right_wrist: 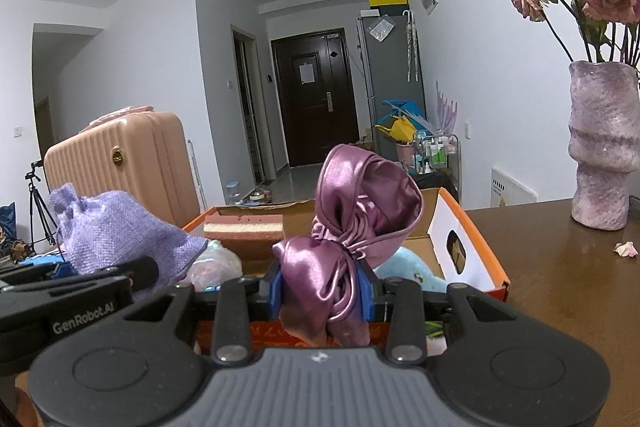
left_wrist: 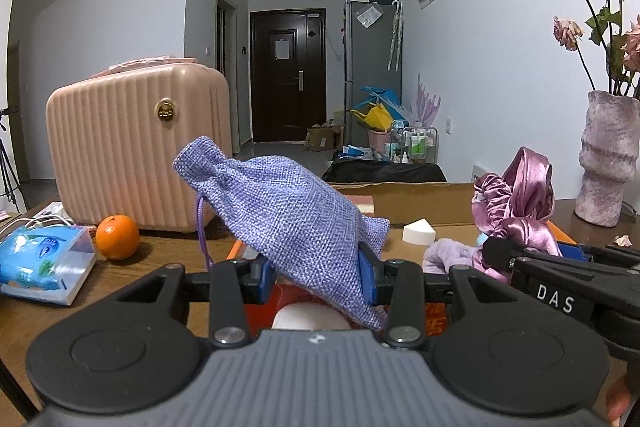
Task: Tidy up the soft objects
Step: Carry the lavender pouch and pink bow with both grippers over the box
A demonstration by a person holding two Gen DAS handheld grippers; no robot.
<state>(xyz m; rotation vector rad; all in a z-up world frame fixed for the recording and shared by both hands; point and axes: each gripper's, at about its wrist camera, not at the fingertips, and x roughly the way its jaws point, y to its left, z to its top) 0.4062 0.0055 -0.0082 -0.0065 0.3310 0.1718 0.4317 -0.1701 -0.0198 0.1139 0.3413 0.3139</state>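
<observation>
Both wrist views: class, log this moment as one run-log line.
left claw: shut on purple burlap pouch | right claw: shut on pink satin cloth | both above cardboard box

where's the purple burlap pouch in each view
Left wrist: the pouch fills the centre, clamped in the left gripper, neck up-left toward the suitcase.
Right wrist: the pouch sits at the left edge, in front of the suitcase, left of the satin bonnet.
Shared landmark: the dark door.
</observation>
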